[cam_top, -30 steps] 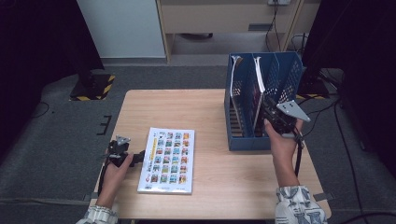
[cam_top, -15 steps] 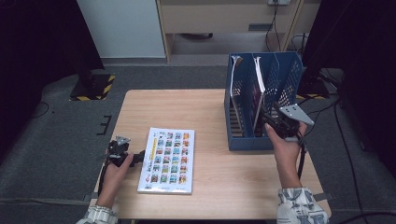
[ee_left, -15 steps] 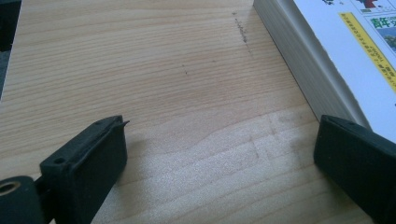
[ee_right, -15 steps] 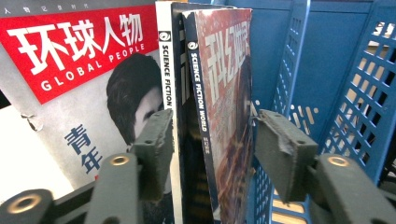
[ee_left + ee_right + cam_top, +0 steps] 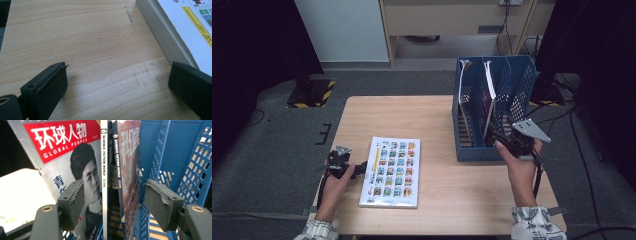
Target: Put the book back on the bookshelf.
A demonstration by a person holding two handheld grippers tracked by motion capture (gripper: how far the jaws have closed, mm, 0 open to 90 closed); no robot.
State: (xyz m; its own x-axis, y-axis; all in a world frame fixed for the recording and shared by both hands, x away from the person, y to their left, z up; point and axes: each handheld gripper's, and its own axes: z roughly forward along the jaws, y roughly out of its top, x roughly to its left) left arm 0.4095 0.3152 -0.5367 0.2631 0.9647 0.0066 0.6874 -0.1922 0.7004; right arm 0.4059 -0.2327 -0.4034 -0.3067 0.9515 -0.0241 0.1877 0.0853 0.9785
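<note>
Dark-covered Science Fiction World magazine (image 5: 128, 170) stands upright in middle slot of blue perforated plastic file rack (image 5: 518, 85), spine toward me for retrieval. My right gripper (image 5: 117, 202): jaws just opening, straddling magazine, pads clear, released. Beside it, in the rack's left slot: one Global People magazine (image 5: 62, 150). Left of rack, flat on wooden table (image 5: 437, 120): one thick white picture-grid book (image 5: 391, 170). My left gripper (image 5: 117, 85): open, empty, at book edge.

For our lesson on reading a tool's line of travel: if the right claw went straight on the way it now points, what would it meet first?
Probably the Science Fiction World magazines standing in the blue file rack; their spines lie between the right claw's open jaws. Depth is unclear.
</note>
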